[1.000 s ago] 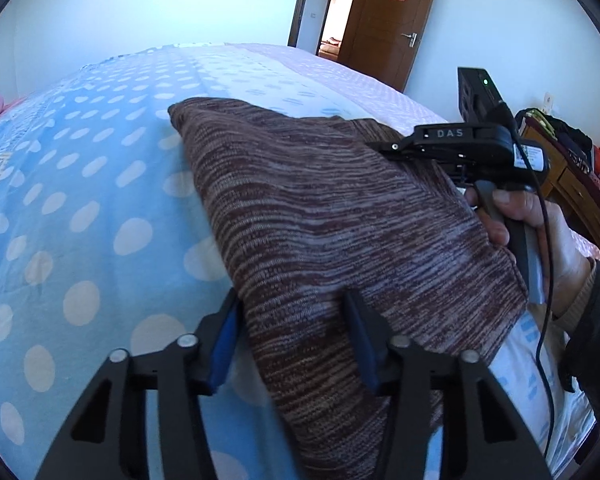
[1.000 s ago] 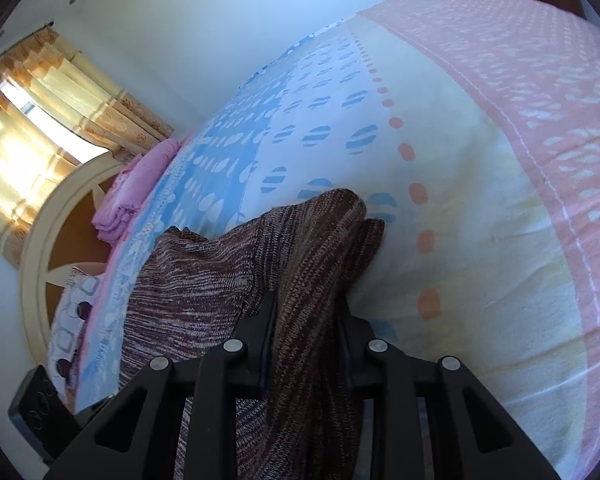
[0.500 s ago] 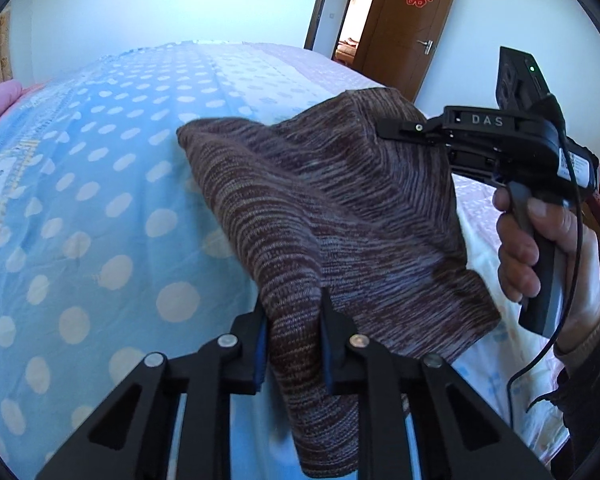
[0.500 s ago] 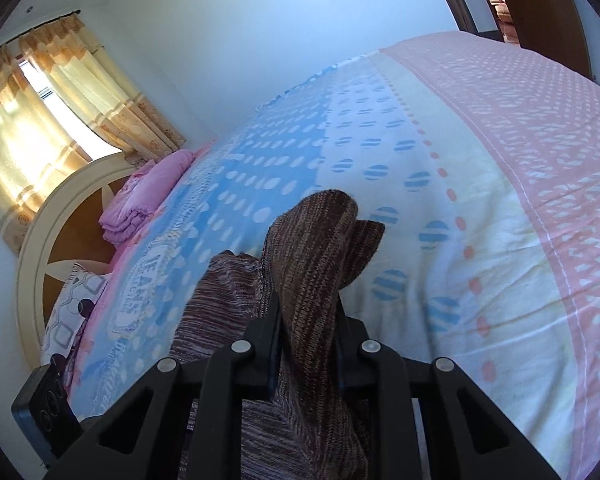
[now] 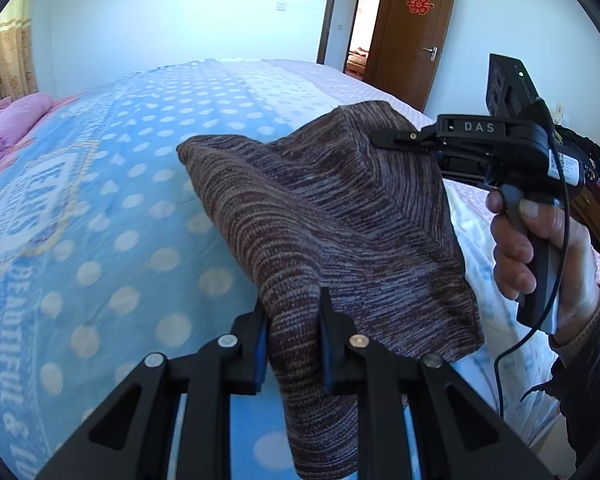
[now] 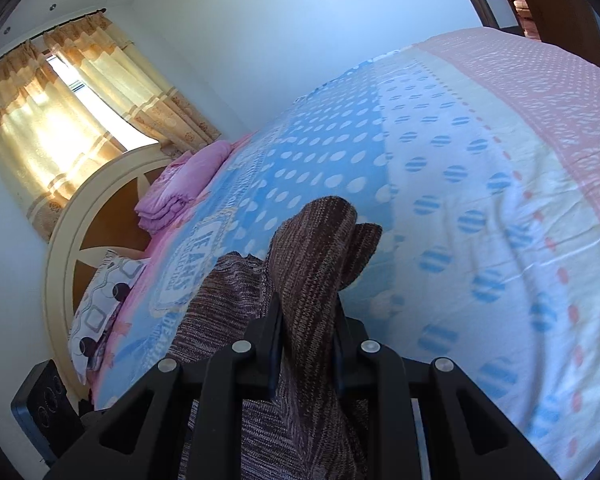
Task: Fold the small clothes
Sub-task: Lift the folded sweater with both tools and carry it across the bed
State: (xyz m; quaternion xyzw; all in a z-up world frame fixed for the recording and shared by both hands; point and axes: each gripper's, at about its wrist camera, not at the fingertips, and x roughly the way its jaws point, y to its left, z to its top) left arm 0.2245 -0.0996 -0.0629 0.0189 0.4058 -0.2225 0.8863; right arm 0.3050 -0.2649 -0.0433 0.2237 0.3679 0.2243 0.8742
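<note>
My left gripper (image 5: 294, 330) has its blue-padded fingers (image 5: 261, 344) drawn in close and pinching a bunched edge of the brown-and-cream marled knitted garment (image 5: 332, 216), pointing forward and downward over the bed. Its jaws were closing within the last second with the knit between them, and now they clamp it. My right gripper (image 6: 306, 322) is likewise nearly closed, its black fingers (image 6: 274, 334) squeezing a thick fold of the same knit, which rises in a hump just past the tips. From the left wrist view I can see the right gripper's black pistol-grip body held level at the garment's far upper corner, a hand (image 5: 540, 252) wrapped around its handle with a dark sleeve behind. The garment hangs stretched between the two grips, lifted above the blue polka-dot bedspread (image 5: 100, 200).
</note>
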